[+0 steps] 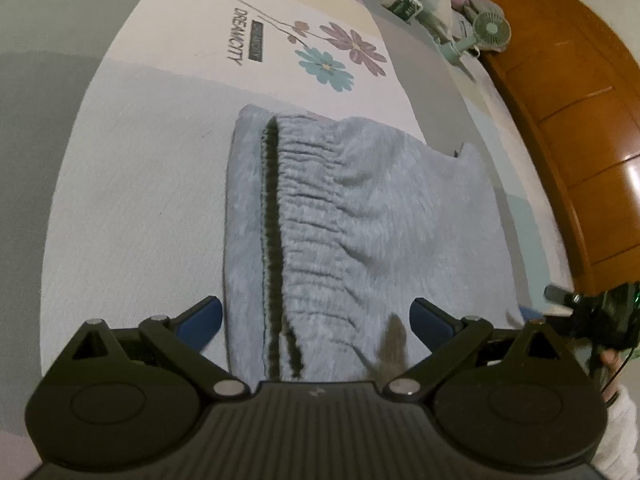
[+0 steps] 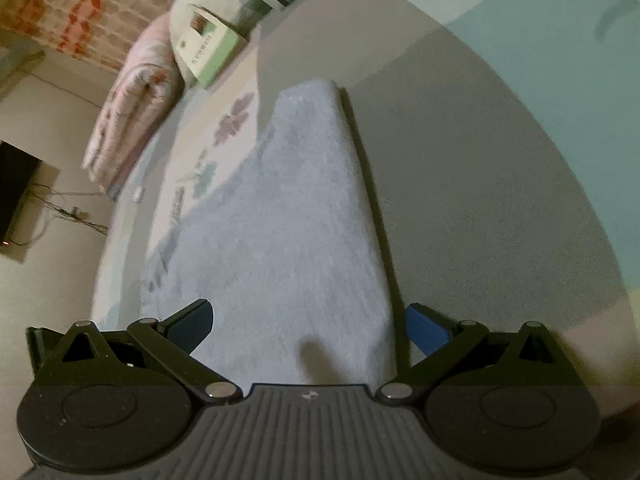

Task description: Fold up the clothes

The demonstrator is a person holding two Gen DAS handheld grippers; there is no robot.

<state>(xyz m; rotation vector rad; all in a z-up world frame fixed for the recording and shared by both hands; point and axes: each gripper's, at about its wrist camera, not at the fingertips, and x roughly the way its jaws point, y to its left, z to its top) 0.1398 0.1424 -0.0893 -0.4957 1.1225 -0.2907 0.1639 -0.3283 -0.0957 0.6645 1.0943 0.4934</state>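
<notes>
The fluffy light-blue folded garment (image 1: 360, 216) is seen lying between the wide-spread left gripper (image 1: 316, 320) and right gripper (image 2: 308, 324), ungrasped.

Your left gripper (image 1: 316, 322) hangs with its jaws spread wide, gripping nothing. Your right gripper (image 2: 310, 326) is equally wide open and empty, its blue pads (image 2: 426, 330) facing inward.

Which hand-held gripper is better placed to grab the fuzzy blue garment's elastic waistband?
Left hand-held gripper: open, straddling the gathered waistband. The right hand-held gripper faces only the fuzzy blue garment's plain folded side.
</notes>
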